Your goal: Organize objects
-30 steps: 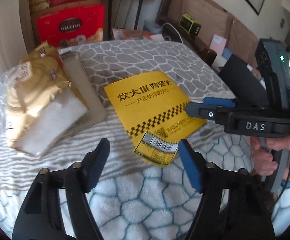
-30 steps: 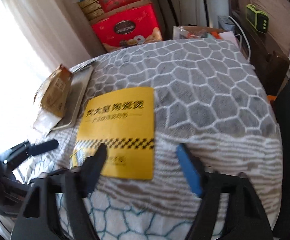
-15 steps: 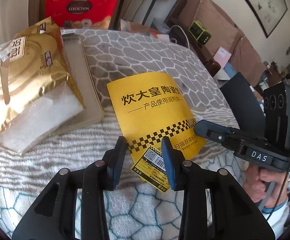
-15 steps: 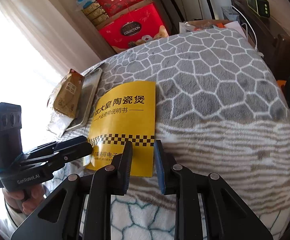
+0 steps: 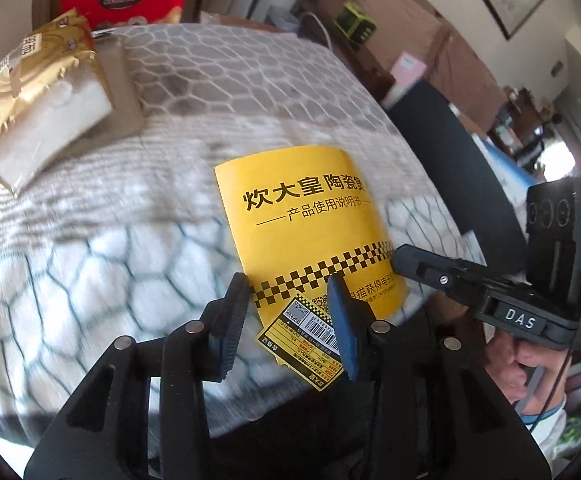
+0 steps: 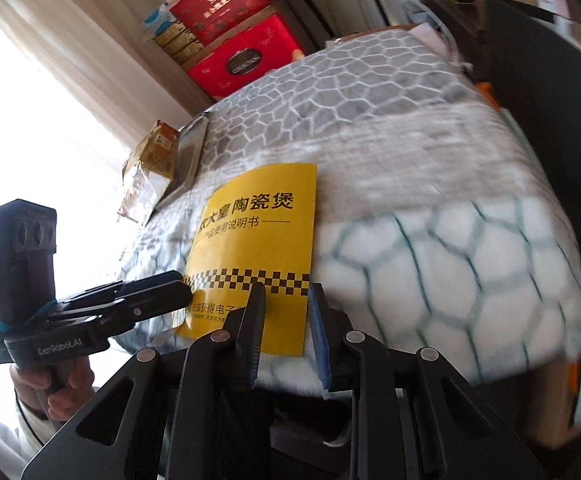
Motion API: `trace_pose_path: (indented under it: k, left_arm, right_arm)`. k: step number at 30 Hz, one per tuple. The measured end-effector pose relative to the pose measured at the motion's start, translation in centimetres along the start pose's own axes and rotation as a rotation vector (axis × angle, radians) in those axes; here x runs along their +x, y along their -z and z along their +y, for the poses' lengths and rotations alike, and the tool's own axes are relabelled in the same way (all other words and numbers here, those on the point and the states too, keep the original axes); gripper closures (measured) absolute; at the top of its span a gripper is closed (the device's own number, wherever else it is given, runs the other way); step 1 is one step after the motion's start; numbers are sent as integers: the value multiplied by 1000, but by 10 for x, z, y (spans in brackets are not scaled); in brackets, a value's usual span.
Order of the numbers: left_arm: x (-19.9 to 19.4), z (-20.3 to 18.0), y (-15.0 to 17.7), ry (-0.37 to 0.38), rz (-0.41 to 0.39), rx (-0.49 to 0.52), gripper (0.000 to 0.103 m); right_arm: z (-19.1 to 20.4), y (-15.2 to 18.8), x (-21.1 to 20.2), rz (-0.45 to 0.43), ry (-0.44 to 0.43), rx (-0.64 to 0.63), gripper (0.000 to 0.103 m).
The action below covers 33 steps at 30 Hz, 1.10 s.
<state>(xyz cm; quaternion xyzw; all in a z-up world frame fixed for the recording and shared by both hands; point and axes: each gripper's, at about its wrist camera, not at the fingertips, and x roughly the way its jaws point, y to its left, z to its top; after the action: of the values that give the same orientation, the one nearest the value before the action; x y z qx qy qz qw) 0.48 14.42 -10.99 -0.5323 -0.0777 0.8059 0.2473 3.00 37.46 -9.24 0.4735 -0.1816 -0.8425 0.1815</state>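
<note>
While the yellow booklet (image 5: 310, 232) lies flat on the patterned blanket (image 5: 110, 264) near its front edge in the left wrist view, we have the left gripper (image 5: 288, 296) over its near corner, jaws narrowed and just closing, with the loose barcode slip (image 5: 306, 336) between them; we cannot tell whether the pads press on anything. The gold packet (image 5: 38, 92) sits on the tray (image 5: 122, 80) at the far left, well apart. In the right wrist view, our right gripper (image 6: 286, 300) straddles the booklet's near edge, jaws drawn in close, grip unclear. We judge the organizing barely begun: the booklet is not yet lifted or stowed.
</note>
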Motion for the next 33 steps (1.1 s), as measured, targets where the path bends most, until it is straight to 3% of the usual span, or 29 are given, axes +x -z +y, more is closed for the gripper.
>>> trace_pose_path:
  k: [8,15,20,27,33]
  left_arm:
    - [-12,-28,15,-32,-7,62,63]
    - [-11,-21,16,-58,-6,-5,60]
    - [-18,-17,16,-53,-17,-24,53]
    - [-25,-17,19,30,8,-20,53]
    - [-22,-20,22,59,8,-10,53]
  right_arm:
    - [-4,22,-26,-47,7,55,76]
    - [-12,23,-35,-82,16,100,73]
    - [-28,31,-49,-121,-33,188,66]
    - [-49,48,-61,-118,-121,271,66]
    - [-37,47,-54,-100,-108,201,66]
